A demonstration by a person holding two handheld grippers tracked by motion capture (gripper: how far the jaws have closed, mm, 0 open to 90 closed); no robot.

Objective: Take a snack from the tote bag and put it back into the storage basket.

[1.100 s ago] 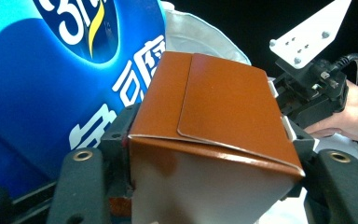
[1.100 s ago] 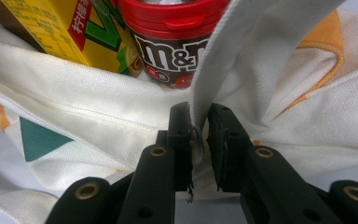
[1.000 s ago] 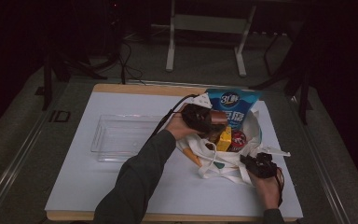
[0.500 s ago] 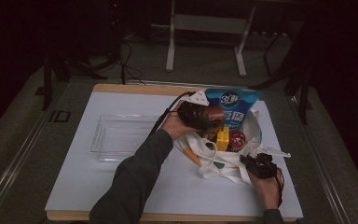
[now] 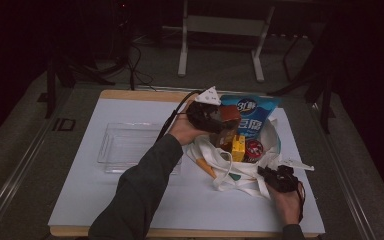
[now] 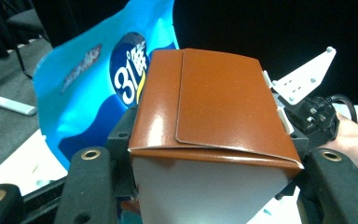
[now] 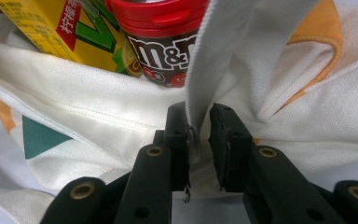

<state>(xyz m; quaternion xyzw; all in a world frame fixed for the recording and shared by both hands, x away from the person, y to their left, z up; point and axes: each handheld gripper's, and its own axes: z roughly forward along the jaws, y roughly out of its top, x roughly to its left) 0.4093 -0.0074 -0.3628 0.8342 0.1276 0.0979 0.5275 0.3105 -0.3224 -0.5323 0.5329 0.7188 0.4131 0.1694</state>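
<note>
Two grippers, two jobs, as I read it: my left gripper (image 5: pixel 219 121) has its jaws clamped on the sides of a brown carton (image 6: pixel 214 105), and my right gripper (image 7: pixel 198 135) is pinched on a white strap of the tote bag (image 7: pixel 74 126), jaws nearly closed with the fabric between them. High view puts the carton (image 5: pixel 228 120) up above the far-left rim of the bag (image 5: pixel 240 175), just in front of the blue pouch (image 5: pixel 252 117) standing at the back. Yellow juice box (image 5: pixel 238 148) and red-lidded M&M's tub (image 5: pixel 253 149) sit inside, between the carton and my right gripper (image 5: pixel 278 178) at the near rim. Key relation: the carton lies away from the clear tray (image 5: pixel 130 147), which is on the left of the white mat (image 5: pixel 80 200), well apart from the bag. Left arm is the nearer one to it. My guess is the next move is a leftward carry, carton's long axis roughly upright in the grip, while the right holds the bag mouth steady. Risk: carton face is glossy, could slip.
</note>
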